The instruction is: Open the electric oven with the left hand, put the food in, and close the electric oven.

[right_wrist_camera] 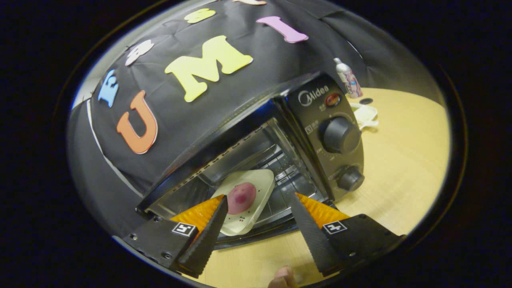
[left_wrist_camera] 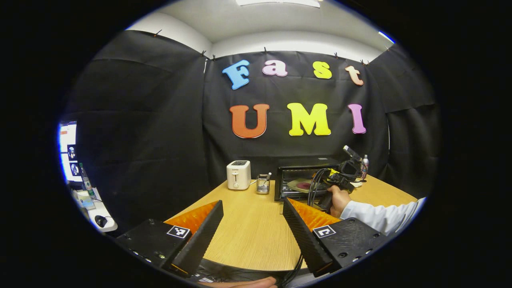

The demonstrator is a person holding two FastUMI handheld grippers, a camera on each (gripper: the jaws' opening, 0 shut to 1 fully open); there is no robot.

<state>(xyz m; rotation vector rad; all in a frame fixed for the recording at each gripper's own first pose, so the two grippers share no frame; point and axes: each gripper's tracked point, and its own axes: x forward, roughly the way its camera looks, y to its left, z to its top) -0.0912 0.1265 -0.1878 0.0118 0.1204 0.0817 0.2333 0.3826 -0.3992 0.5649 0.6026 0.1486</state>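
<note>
The black electric oven (right_wrist_camera: 332,136) stands open at the back of the wooden table (right_wrist_camera: 400,168). A white square plate (right_wrist_camera: 256,184) with a round pink piece of food (right_wrist_camera: 241,198) rests on the rack inside the oven, near its front. My right gripper (right_wrist_camera: 259,198) is open just in front of the oven's mouth, its fingers spread on either side of the plate and not pressing it. In the left gripper view, the oven (left_wrist_camera: 298,168) sits far right, with a hand holding the right gripper (left_wrist_camera: 344,176) at it. My left gripper (left_wrist_camera: 252,204) hangs open and empty over the near table.
A white toaster (left_wrist_camera: 239,175) and a small holder with utensils (left_wrist_camera: 263,184) stand left of the oven. A bottle (right_wrist_camera: 348,78) and a white dish (right_wrist_camera: 364,114) sit to its right. A side desk with a screen (left_wrist_camera: 68,148) is at the far left.
</note>
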